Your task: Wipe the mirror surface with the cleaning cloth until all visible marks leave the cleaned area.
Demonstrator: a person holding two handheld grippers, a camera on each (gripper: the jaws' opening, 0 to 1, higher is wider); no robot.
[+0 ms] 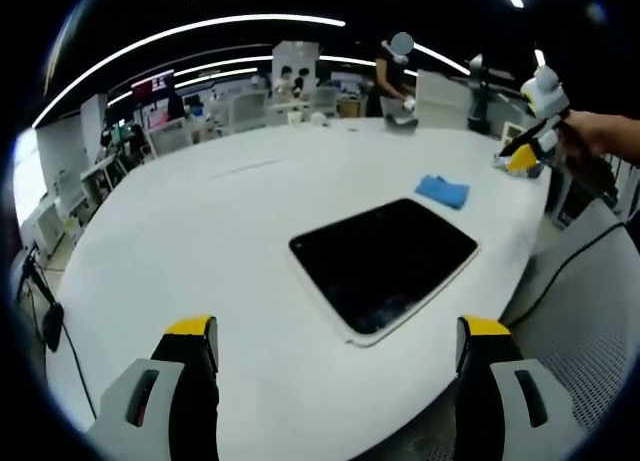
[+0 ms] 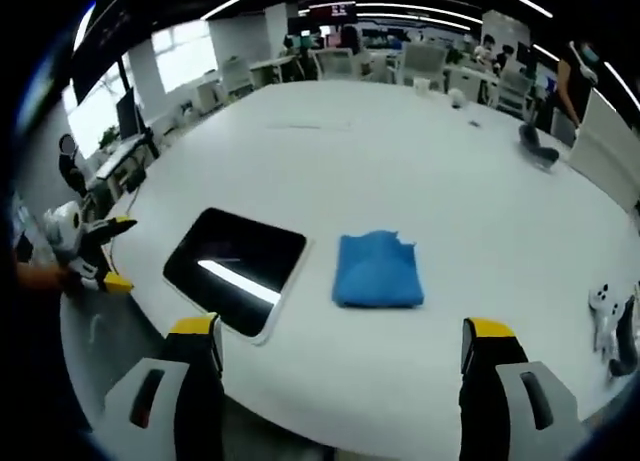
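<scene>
In the right gripper view the right gripper [image 2: 340, 356] has its jaws spread wide and holding nothing, poised over the near rim of the desk [image 2: 420, 161], with the folded blue cleaning cloth [image 2: 378, 269] lying flat just beyond them at about 12 o'clock and the mirror [image 2: 236, 268] just beside the cloth at about 10 o'clock, the two apart by a narrow strip of bare desk. In the left gripper view the left gripper [image 1: 335, 366] likewise has its jaws spread and empty, and the mirror [image 1: 385, 261] lies just ahead at 12 o'clock, one corner close to the desk's edge, with the cloth [image 1: 443, 191] beyond it at about 1 o'clock. The main risk, as I judge it, is the mirror's place near the rim: a wipe pushed toward that edge could slide it off, since nothing holds it down and the left jaws are not yet bracing it. A pinch on only the cloth's top fold could let it unfold and trail, and a hard jaw tip pressed through thin cloth might scratch the glass. A bright streak on the mirror is a reflected ceiling light, easily mistaken for a mark. Open room is generous: the white desk runs bare well past both things toward 12 o'clock, with small objects only far off.
</scene>
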